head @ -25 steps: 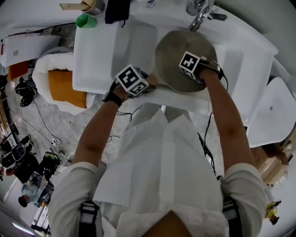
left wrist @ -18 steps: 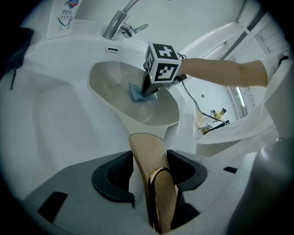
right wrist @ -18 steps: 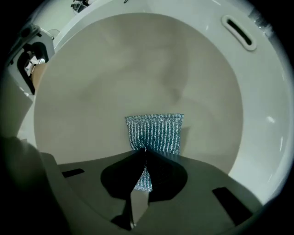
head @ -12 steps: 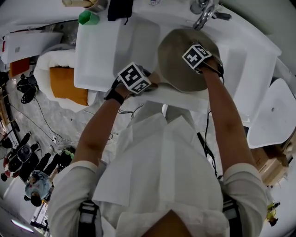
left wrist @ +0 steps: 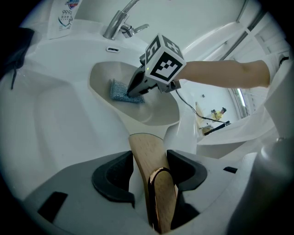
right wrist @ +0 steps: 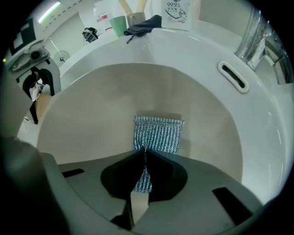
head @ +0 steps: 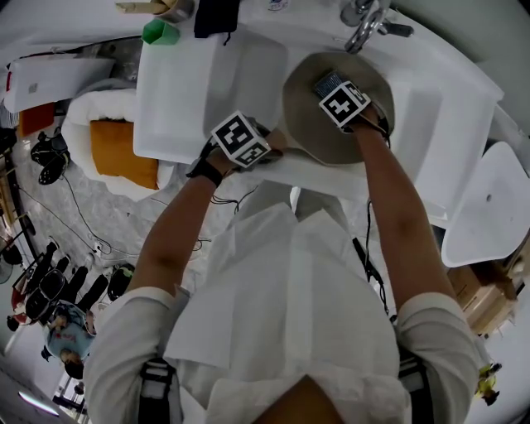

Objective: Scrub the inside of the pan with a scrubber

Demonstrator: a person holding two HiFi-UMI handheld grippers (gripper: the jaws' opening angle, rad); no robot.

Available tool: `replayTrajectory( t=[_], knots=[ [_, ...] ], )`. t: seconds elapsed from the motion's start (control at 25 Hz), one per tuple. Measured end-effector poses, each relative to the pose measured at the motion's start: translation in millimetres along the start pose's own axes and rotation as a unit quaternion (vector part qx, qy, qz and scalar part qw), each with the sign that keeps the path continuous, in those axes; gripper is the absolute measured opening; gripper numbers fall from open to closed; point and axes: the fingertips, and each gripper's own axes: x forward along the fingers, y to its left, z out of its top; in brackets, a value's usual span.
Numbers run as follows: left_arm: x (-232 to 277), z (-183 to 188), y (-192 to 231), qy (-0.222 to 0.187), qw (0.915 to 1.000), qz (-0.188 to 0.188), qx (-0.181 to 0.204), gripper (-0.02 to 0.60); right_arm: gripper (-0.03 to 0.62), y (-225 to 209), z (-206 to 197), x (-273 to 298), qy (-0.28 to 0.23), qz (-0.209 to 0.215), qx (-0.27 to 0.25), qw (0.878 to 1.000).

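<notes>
The pan (head: 308, 124) sits in the white sink (head: 431, 91), just below the faucet (head: 362, 25). A blue-silver mesh scrubber (right wrist: 158, 133) lies flat against the pan's beige inside. The right claw (right wrist: 144, 149) pinches the scrubber's near edge, jaws pressed tight together on it. The left claw (left wrist: 150, 160) grips the pan's wooden handle (left wrist: 143, 147) at the sink's near rim.
</notes>
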Motion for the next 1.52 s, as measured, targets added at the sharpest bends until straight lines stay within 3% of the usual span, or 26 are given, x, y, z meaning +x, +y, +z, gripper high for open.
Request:
replayTrajectory(
  t=[0.16,0.36,0.52,0.68,0.84,1.0,1.2,1.36,1.52],
  knots=[
    [-1,0,0,0.000,1.0000,0.000,0.000,0.239,0.017,23,1,-2,0.005,0.042,-0.012,0.999],
    [0,-1,1,-0.001,1.0000,0.000,0.000,0.239,0.017,58,-28,-7,0.072,0.105,-0.033,0.991],
    [0,-1,1,-0.001,1.0000,0.000,0.000,0.239,0.017,68,-63,-12,0.143,0.138,-0.062,0.978],
    [0,0,1,-0.001,1.0000,-0.001,0.000,0.239,0.017,51,-95,-16,0.211,0.132,-0.072,0.966],
    [0,0,0,-0.001,1.0000,-0.002,-0.001,0.239,0.017,15,-102,-12,0.240,0.073,-0.064,0.966],
    [0,0,0,-0.001,1.0000,-0.002,-0.001,0.239,0.017,-27,-77,-3,0.203,-0.018,-0.062,0.977],
    [1,1,1,-0.001,1.0000,-0.003,0.000,0.239,0.017,-66,-34,2,0.103,-0.107,-0.029,0.988],
    [2,1,0,-0.001,1.0000,-0.004,0.000,0.239,0.017,-69,5,2,0.024,-0.124,-0.029,0.992],
    [2,1,1,-0.001,1.0000,-0.005,0.000,0.239,0.017,-52,54,-1,-0.056,-0.090,-0.009,0.994]
  ],
)
